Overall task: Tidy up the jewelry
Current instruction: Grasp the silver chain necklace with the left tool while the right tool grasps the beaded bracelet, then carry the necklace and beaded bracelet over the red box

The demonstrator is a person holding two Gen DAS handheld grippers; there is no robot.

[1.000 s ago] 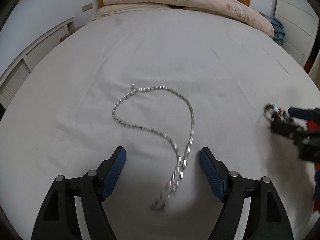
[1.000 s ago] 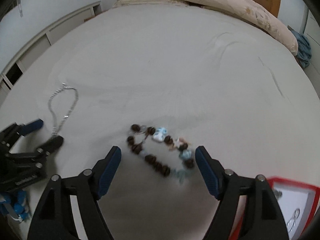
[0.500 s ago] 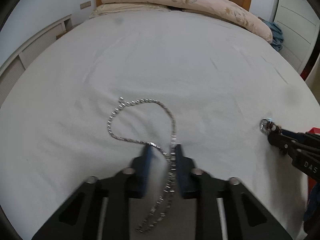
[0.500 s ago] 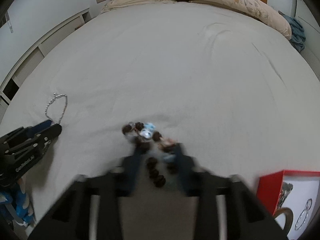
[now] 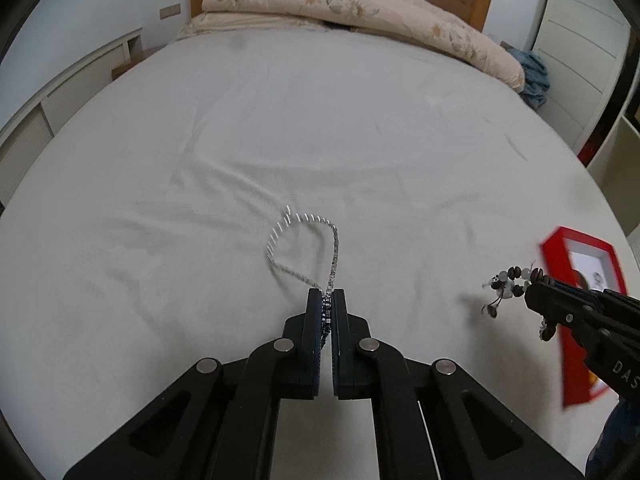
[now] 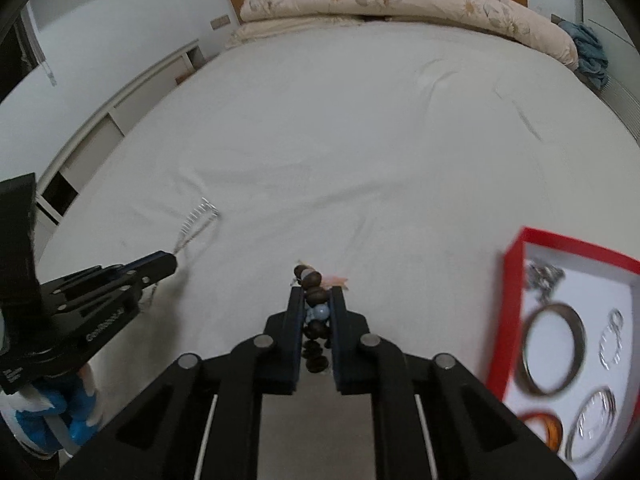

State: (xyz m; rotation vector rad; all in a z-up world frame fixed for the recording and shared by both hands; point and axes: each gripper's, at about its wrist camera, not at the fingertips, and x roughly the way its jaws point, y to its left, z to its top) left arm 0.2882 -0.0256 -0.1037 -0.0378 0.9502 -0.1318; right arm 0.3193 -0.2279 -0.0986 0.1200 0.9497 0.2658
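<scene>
My left gripper (image 5: 327, 294) is shut on a silver chain necklace (image 5: 304, 236), whose loop hangs forward from the tips above the white bed sheet. My right gripper (image 6: 315, 292) is shut on a bracelet of brown and pale blue beads (image 6: 314, 296), pinched between the pads. The bracelet also shows in the left wrist view (image 5: 512, 282) at the right gripper's tip (image 5: 534, 294). The left gripper shows in the right wrist view (image 6: 170, 262) with the chain (image 6: 196, 224) trailing ahead of it. A red jewelry box (image 6: 568, 332) with a white lining lies at the right.
The box (image 5: 576, 304) holds several bangles and rings (image 6: 552, 350). The white bed sheet (image 5: 320, 128) stretches ahead. A folded floral quilt (image 5: 360, 12) lies by the wooden headboard. A blue cloth (image 5: 534, 74) lies at the far right; white low cabinets (image 6: 100, 136) run along the left.
Both grippers closed from wide open, the left on the silver chain, the right on the bead bracelet. Both have lifted their pieces off the sheet, and the red box has come further into view.
</scene>
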